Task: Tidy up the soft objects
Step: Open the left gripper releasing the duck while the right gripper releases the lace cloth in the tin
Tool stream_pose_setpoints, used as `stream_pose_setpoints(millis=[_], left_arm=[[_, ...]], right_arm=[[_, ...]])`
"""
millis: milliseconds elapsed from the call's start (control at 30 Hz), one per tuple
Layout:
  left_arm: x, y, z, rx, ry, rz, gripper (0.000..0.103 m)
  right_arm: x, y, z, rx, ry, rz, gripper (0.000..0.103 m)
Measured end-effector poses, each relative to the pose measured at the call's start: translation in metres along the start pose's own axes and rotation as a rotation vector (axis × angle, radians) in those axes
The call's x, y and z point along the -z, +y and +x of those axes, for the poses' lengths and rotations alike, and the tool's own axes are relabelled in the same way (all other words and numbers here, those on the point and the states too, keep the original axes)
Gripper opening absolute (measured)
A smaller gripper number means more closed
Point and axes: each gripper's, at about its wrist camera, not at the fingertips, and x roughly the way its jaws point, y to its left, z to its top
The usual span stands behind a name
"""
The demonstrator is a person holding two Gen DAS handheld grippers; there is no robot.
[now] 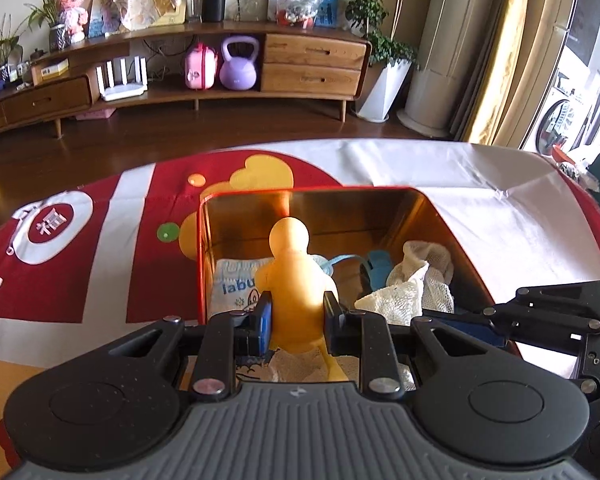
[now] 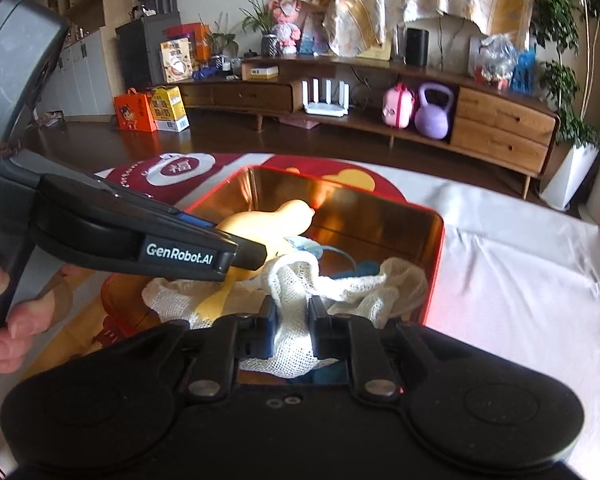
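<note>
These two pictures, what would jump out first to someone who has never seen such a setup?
First the orange rubbery figure, clamped between the left gripper and held upright over a red tin box with a shiny golden inside. Next, the white mesh cloth in the box, pinched by the right gripper. Both stand on a red-and-white tablecloth.

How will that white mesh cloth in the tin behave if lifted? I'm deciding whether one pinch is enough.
Probably floppy: the white mesh cloth lies crumpled, bunched between the right gripper. Likely light, being open netting. It may snag the yellow duck toy it touches.
</note>
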Motion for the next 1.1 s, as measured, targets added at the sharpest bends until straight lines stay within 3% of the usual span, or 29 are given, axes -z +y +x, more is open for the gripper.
stream_pose_setpoints(millis=[333, 867, 933, 1000, 1100], left_arm=[[0.004, -0.003, 0.012, -0.003, 0.027, 0.012, 0.024], [0.006, -0.012, 0.0, -0.035, 0.033, 0.037, 0.031], [0.006, -0.012, -0.004, -0.037, 0.025, 0.036, 0.034], [0.006, -0.012, -0.01, -0.032, 0.006, 0.036, 0.053], [0.005, -0.013, -0.021, -0.035, -0.022, 0.038, 0.056]], right_arm=[[0.004, 0.001, 0.007, 0.032, 0.041, 0.036, 0.023], [-0.001, -0.004, -0.012, 0.047, 0.029, 0.078, 0.049], [-0.002, -0.004, -0.015, 0.045, 0.028, 0.083, 0.051], [-0.004, -0.006, -0.019, 0.048, 0.022, 0.088, 0.052], [-0.005, -0.007, -0.026, 0.051, 0.01, 0.098, 0.06]])
